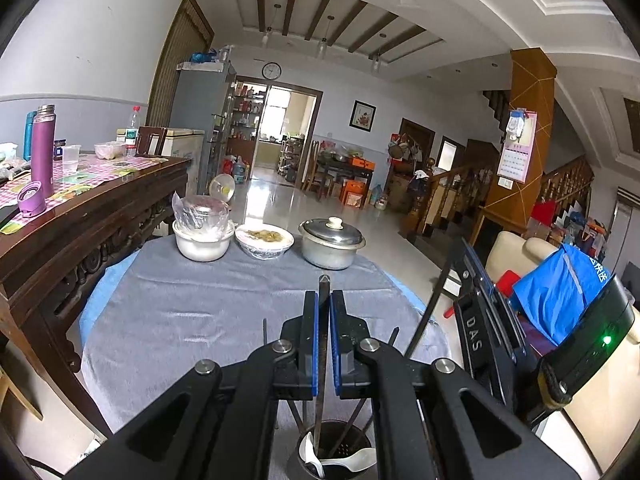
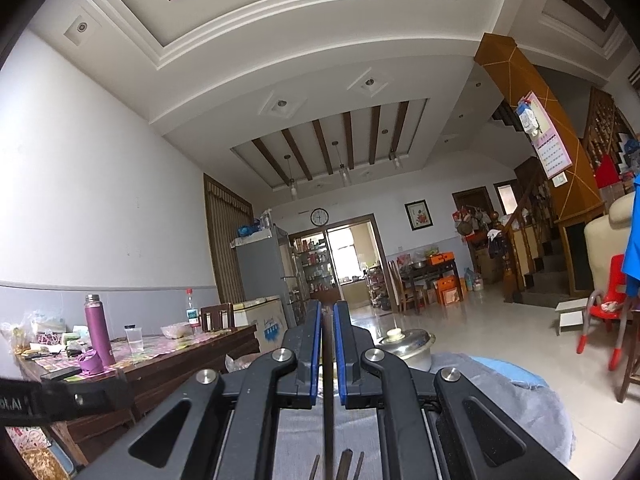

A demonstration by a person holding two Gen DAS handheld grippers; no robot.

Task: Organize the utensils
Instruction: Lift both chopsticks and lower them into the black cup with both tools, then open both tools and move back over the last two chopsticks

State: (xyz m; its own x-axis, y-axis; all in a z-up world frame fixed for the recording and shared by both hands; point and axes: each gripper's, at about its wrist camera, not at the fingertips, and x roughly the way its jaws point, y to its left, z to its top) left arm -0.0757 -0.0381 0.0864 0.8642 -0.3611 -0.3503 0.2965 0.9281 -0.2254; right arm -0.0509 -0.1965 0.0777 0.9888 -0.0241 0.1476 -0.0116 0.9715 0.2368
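- My left gripper (image 1: pixel 324 304) has its fingers clamped on a dark chopstick (image 1: pixel 323 286), tip poking out above the pads, shaft running down into the holder (image 1: pixel 336 454) right below.
- My right gripper (image 2: pixel 328 312) is also clenched, on a second thin dark stick (image 2: pixel 328 360) that runs down between the pads; other stick ends show beneath it.
- The holder already carries a white spoon (image 1: pixel 348 460) and several sticks. If I drop the left stick at a slant, I expect it to catch on the spoon or the rim and skid onto the worktop (image 1: pixel 200 312).
- Both grips are on narrow shafts, so a small wrist roll could let either stick pivot in the pads.
- The right gripper sits close beside the left in the left view; bringing both over the holder together risks a knock.
- The right camera points up and cannot see the holder, so I would be aiming blind there.
- The pot (image 1: pixel 331 246) and bowls stand well apart, little danger.
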